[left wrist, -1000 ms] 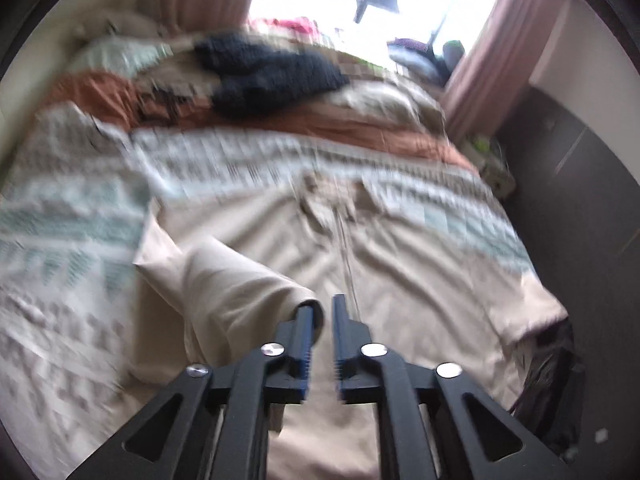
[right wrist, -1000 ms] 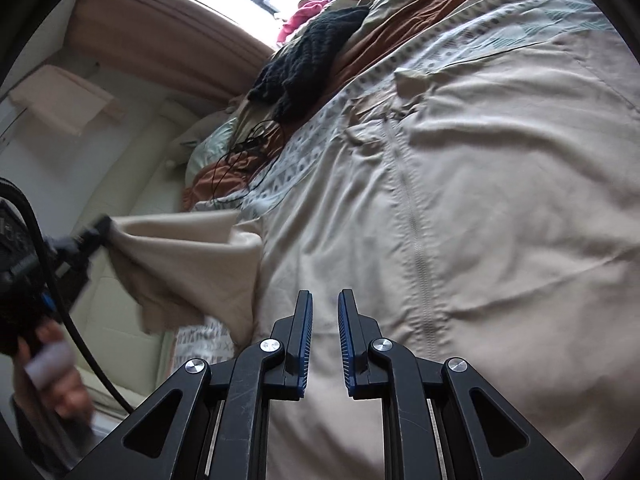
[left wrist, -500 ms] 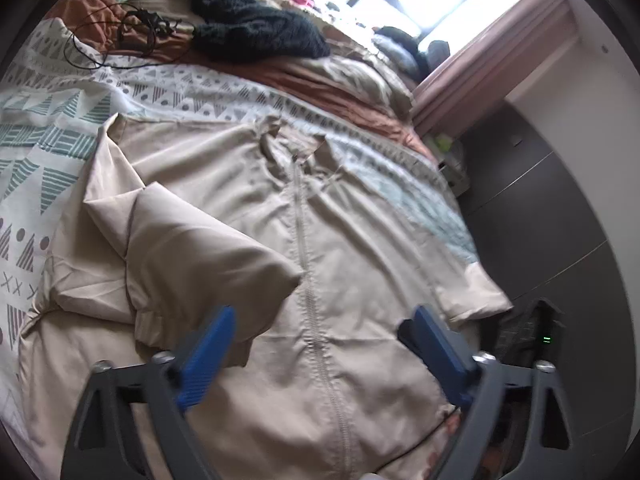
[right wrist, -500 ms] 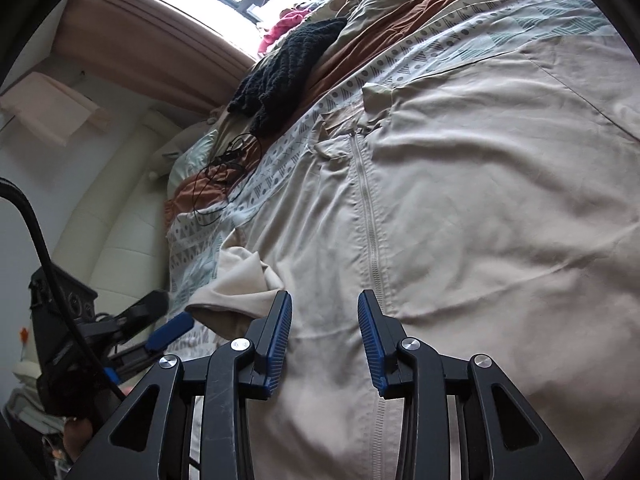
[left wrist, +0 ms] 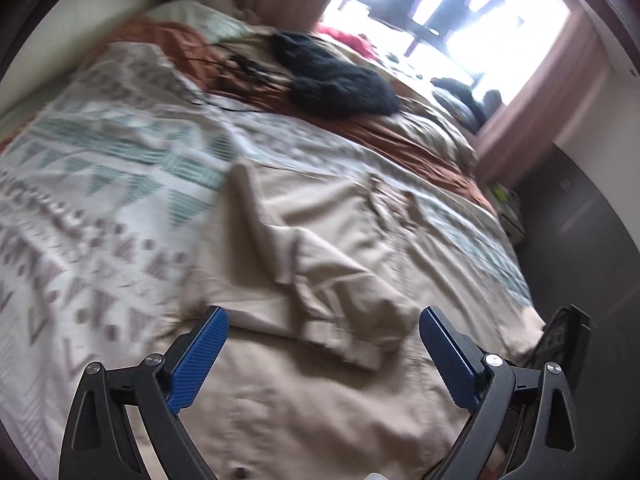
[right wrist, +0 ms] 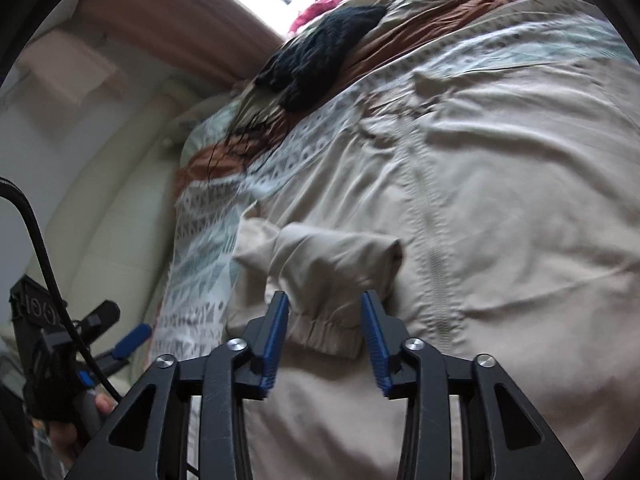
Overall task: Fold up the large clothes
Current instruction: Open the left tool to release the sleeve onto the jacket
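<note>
Beige jacket flat; sleeve folded inward

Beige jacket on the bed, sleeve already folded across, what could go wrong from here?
1. The folded sleeve lies puffed, not flat; it could slide off the beige jacket.
2. The right tool, jaws just opening, straddles the cuff and might drag it.
3. The black sweater and cable could snag.

Motion-blurred patterned bedspread, beige jacket hem cut off below, window view washed out
</note>
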Demonstrator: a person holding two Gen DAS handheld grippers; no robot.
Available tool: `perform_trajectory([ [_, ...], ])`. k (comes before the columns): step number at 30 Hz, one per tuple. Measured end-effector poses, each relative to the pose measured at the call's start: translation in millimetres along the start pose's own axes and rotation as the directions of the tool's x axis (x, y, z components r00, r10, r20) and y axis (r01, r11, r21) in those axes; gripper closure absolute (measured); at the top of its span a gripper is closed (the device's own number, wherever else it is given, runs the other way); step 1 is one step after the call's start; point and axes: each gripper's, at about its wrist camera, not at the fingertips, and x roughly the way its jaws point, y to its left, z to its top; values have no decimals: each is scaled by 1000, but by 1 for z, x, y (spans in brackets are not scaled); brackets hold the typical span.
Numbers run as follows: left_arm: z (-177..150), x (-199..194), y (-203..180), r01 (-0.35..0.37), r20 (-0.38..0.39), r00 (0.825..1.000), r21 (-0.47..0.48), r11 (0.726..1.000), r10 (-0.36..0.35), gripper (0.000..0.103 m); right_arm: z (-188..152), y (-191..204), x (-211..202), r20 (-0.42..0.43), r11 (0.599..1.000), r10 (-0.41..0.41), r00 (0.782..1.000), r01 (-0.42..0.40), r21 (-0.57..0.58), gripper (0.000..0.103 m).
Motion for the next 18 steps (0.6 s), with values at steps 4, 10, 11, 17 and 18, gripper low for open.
perform_trajectory([
  [4, -3, -10, 28, -66, 25, 997, -17, 998, 66, 6, -5, 18, 20, -29, 996, -31, 999, 29, -79, 37],
  [10, -10, -22, 58, -158, 54, 986, -4, 987, 158, 6, -19, 44, 60, -98, 980, -78, 992, 58, -192, 23],
  [11, -12, -23, 63, -176, 56, 983, -4, 984, 176, 6, -22, 48, 67, -111, 975, -87, 990, 62, -212, 23],
  [17, -20, -23, 92, -205, 12, 979, -22, 979, 205, 8, -40, 65, 114, -179, 926, -222, 959, 150, -346, 23],
  [18, -21, -23, 95, -209, 6, 978, -23, 978, 209, 10, -41, 65, 121, -180, 918, -248, 952, 172, -357, 23],
])
